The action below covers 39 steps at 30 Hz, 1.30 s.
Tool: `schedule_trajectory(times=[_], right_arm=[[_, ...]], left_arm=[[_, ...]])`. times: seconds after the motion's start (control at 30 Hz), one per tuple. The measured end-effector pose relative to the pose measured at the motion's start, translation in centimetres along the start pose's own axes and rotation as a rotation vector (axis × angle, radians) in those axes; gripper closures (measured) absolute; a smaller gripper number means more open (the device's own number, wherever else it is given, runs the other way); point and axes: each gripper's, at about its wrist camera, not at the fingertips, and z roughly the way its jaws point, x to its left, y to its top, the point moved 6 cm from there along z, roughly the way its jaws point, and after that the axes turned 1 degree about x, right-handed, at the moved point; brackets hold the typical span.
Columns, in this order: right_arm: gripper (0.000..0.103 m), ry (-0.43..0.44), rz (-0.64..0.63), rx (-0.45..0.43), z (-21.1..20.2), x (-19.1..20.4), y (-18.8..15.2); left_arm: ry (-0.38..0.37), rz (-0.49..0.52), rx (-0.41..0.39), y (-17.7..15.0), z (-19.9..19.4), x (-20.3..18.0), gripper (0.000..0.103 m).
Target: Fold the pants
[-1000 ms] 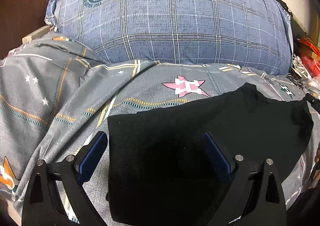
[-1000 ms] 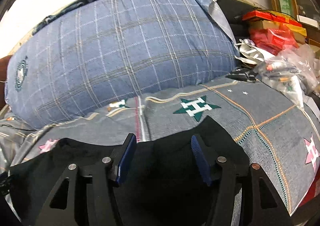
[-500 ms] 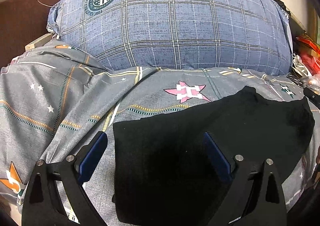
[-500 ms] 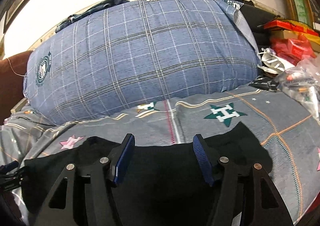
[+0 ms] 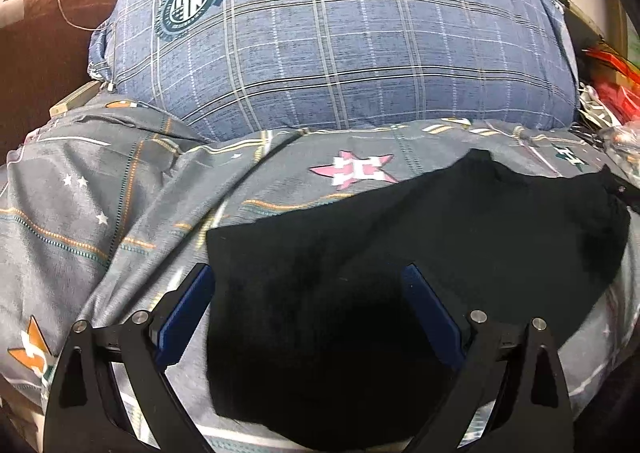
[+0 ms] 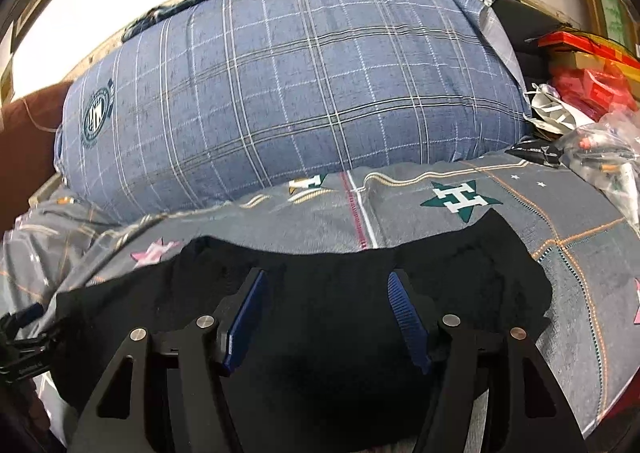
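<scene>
Right tool [image 6: 324,317] opening over pants [image 6: 320,353], left-view orange star [image 5: 30,351]

pants [image 5: 400,261]: 1; pillow [image 5: 340,41]: 1; grippers: 2; clutter: perhaps several

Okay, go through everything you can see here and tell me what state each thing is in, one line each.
Black pants: folded, lying flat on the bedsheet.
Bedsheet: spread out, wrinkled.
Plaid pillow: plump, resting at the bed's far end.
Left claw: open, holding nothing.
Right claw: opening, nothing pinched.
</scene>
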Motion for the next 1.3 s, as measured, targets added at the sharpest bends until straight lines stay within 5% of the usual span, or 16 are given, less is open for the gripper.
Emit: schedule_trajectory(times=[0.43,1.3], right_arm=[[0.039,-0.089,-0.137,-0.008,-1.1,-0.3,-0.3],[0.038,-0.127,-0.116,-0.040,-2.4,-2.9,0.2]], left_arm=[[-0.047,0.123,0.011,0.7,-1.8,-7.1,0.006],[-0.112,0.293,-0.070,4.9,-5.3,-15.3,0.006]])
